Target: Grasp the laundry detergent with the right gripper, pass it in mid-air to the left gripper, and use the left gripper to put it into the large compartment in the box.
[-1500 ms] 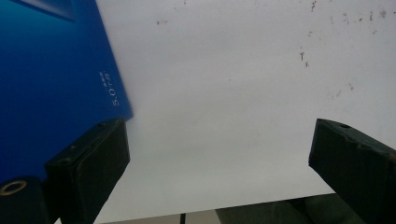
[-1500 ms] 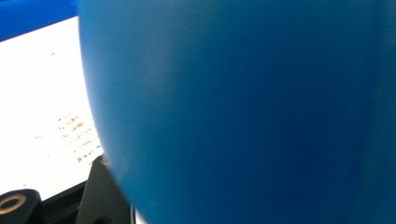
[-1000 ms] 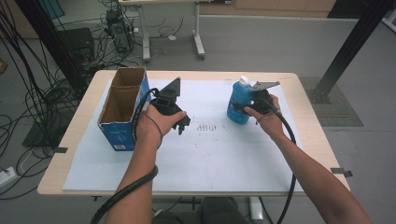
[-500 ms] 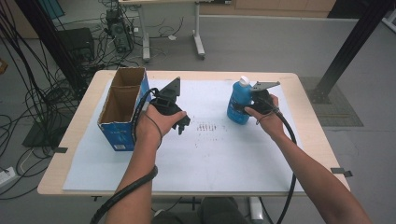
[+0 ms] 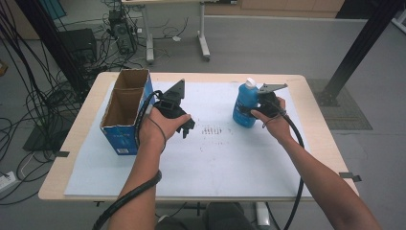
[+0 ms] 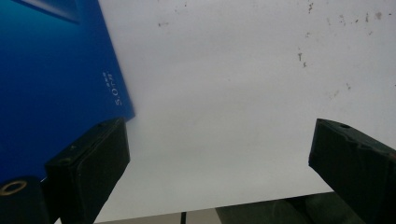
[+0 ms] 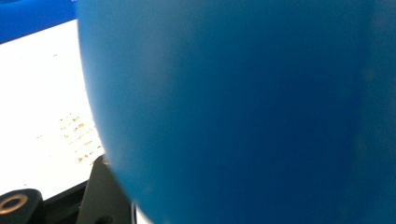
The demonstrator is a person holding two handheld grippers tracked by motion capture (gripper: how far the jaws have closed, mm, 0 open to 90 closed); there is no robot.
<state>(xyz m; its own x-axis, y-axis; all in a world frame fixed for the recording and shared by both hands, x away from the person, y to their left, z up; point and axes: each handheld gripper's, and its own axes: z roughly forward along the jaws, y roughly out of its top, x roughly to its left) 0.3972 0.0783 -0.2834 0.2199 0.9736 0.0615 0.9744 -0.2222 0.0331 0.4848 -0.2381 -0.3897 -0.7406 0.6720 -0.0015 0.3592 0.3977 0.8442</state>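
Observation:
A blue bottle (image 5: pixel 244 103) with a white cap stands upright at the right of the white sheet, and my right gripper (image 5: pixel 253 113) is shut on its lower body. Seen from the right gripper view, the bottle (image 7: pixel 243 107) is pressed close to the camera and one black jaw shows at its lower left. My left gripper (image 5: pixel 186 127) hovers low over the sheet, just right of an open blue cardboard box (image 5: pixel 125 108). In the left gripper view the left gripper (image 6: pixel 217 144) is open, jaws wide apart, with nothing between them. The box wall (image 6: pixel 51 84) is beside its left jaw.
A white sheet (image 5: pixel 210 158) covers most of the wooden table (image 5: pixel 316 124), with a patch of small dark marks (image 5: pixel 213 130) at its middle. Cables trail from both grippers over the table's front edge. Cables and table legs crowd the floor behind.

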